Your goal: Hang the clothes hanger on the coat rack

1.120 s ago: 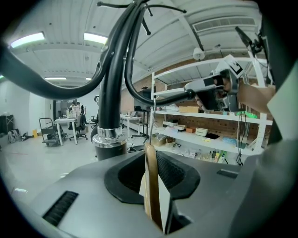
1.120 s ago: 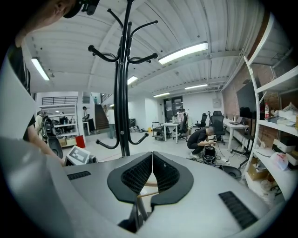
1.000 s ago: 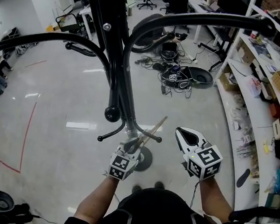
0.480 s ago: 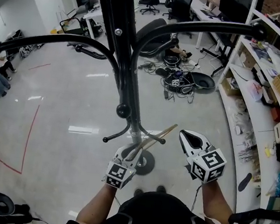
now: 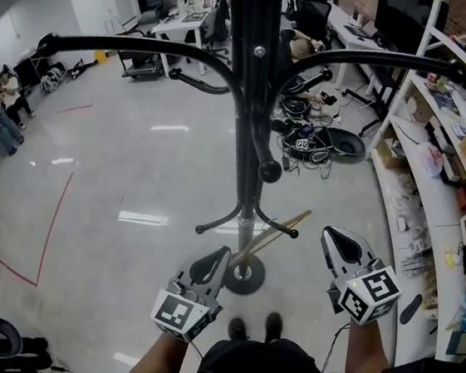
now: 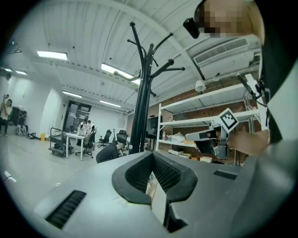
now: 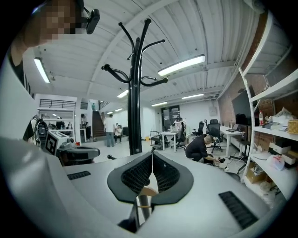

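L gripper (image 5: 221,257) is clamped on the hanger (image 5: 273,235), low, near the rack (image 5: 251,142) pole. Hanger's long axis runs up-right. Nearest hook (image 5: 270,171) is above it, so L is closer. R gripper (image 5: 334,235) has jaws together, empty, off to the right.

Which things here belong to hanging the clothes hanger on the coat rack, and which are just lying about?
Belong to the job:
clothes hanger, held in the left hand-held gripper
coat rack

Lying about:
floor cables
office chairs
shelves
red floor tape
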